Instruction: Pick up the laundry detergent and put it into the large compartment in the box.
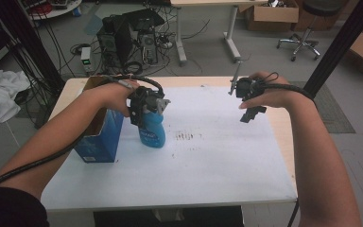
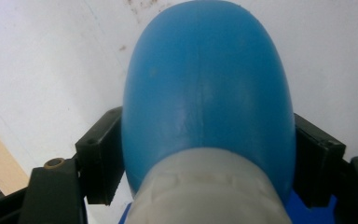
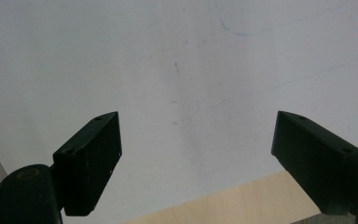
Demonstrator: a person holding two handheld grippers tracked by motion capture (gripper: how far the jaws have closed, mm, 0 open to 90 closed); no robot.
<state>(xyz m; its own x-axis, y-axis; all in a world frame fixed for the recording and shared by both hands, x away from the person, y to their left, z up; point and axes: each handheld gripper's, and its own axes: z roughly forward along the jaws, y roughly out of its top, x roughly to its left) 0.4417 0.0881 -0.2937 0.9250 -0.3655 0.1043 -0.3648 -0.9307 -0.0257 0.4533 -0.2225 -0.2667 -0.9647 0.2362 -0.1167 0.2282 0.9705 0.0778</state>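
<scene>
The left gripper (image 1: pixel 147 109) is clamped on the shoulder of a blue plastic bottle (image 1: pixel 153 128) standing near the table's (image 1: pixel 217 165) left edge, just beside an open blue carton (image 1: pixel 99 137). The smooth, rounded shoulder could slip from the jaws. The right gripper (image 3: pixel 196 158), jaws apart, hovers near the far right corner.

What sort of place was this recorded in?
Probably a lab or workshop: computer towers with tangled cables on the floor, cardboard boxes and an office chair behind the table.
</scene>
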